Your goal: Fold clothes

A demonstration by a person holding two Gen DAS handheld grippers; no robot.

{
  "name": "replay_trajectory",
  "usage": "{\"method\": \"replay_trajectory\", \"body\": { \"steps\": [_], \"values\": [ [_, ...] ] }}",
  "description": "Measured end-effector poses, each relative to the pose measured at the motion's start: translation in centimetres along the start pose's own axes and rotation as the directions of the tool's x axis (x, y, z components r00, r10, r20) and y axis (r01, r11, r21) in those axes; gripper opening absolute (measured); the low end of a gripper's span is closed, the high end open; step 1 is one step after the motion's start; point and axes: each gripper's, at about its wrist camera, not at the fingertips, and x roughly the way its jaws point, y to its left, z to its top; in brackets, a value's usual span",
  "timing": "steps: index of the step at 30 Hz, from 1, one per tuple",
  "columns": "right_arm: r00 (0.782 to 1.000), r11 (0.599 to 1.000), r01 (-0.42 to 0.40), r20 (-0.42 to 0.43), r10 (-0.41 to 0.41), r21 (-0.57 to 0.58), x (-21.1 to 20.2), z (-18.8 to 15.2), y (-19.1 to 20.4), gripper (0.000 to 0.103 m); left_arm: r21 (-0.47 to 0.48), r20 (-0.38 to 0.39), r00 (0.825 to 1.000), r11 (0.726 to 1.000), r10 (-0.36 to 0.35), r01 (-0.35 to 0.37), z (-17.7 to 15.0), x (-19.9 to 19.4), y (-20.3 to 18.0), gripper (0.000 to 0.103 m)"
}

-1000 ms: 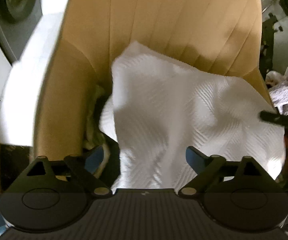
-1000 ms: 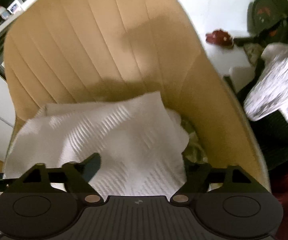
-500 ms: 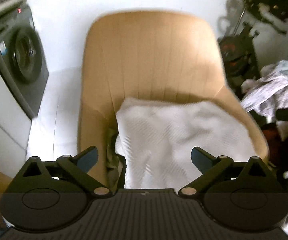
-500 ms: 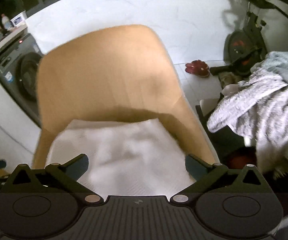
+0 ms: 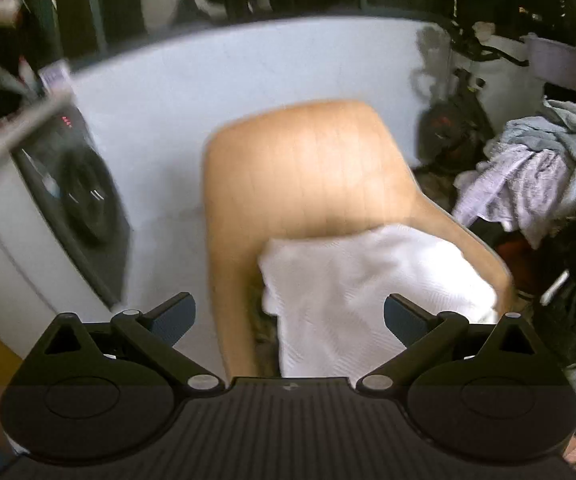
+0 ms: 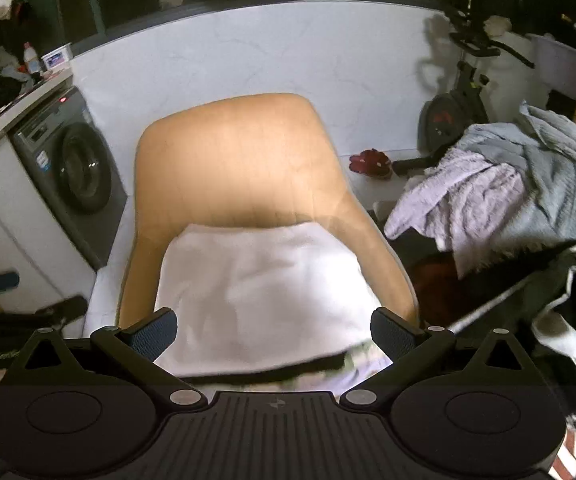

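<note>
We see both claws now well back from the tan chair point(image 6: 227, 168), whereas a second ago each hung close over the folded white cloth point(image 6: 259, 292) on its seat. Their jaws have just been opening: the left claw point(image 5: 290, 318) and the right claw point(image 6: 273, 330) now stand spread as wide as they go, with nothing between the fingers of either. We take this to mean that one garment is finished and set down, and that the next piece must be fetched. The white cloth lies flat on the seat, its far edge against the backrest, below and ahead of both claws and apart from them. A darker patterned piece appears to peek out from under its near edge in the right view, though blur hides what it is. The heap of unfolded laundry point(image 6: 508, 192), grey and lilac, sits to the right of the chair; a washing machine point(image 6: 71, 168) stands to its left.
</note>
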Motion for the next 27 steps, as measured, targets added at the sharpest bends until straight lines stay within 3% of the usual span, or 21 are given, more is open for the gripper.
{"method": "replay_trajectory", "body": {
  "steps": [2,4,8,13,16,27],
  "values": [
    [1.0,1.0,0.002,0.005,-0.002,-0.019,-1.6,-1.1,-0.3,0.102,0.082,0.071,0.994,0.993,0.079,-0.085,-0.6,-2.1,-2.0,0.102],
    [1.0,1.0,-0.016,0.006,0.016,-0.014,-2.7,-2.0,-1.0,0.102,0.102,0.112,0.991,0.992,0.069,-0.08,-1.2,-4.0,-3.1,0.102],
    [0.997,0.997,-0.074,-0.007,0.073,-0.01,-4.1,-3.4,-3.0,0.102,-0.002,0.017,0.997,0.997,0.072,-0.072,-1.5,-5.3,-4.8,0.102],
    [0.996,0.992,-0.081,-0.034,0.079,-0.094,-6.4,-5.6,-5.4,0.102,-0.075,-0.065,0.996,0.995,0.064,-0.069,-3.1,-7.7,-7.9,0.102],
    [0.997,0.991,-0.066,-0.034,0.062,-0.117,-7.8,-7.3,-6.9,0.102,-0.058,-0.065,0.993,0.993,0.097,-0.1,-4.3,-9.6,-10.5,0.102],
    [0.995,0.991,-0.096,-0.042,0.093,-0.088,-12.6,-12.9,-11.1,0.102,-0.151,-0.174,0.985,0.988,0.001,-0.027,-7.5,-14.4,-13.8,0.102]
  ]
}}
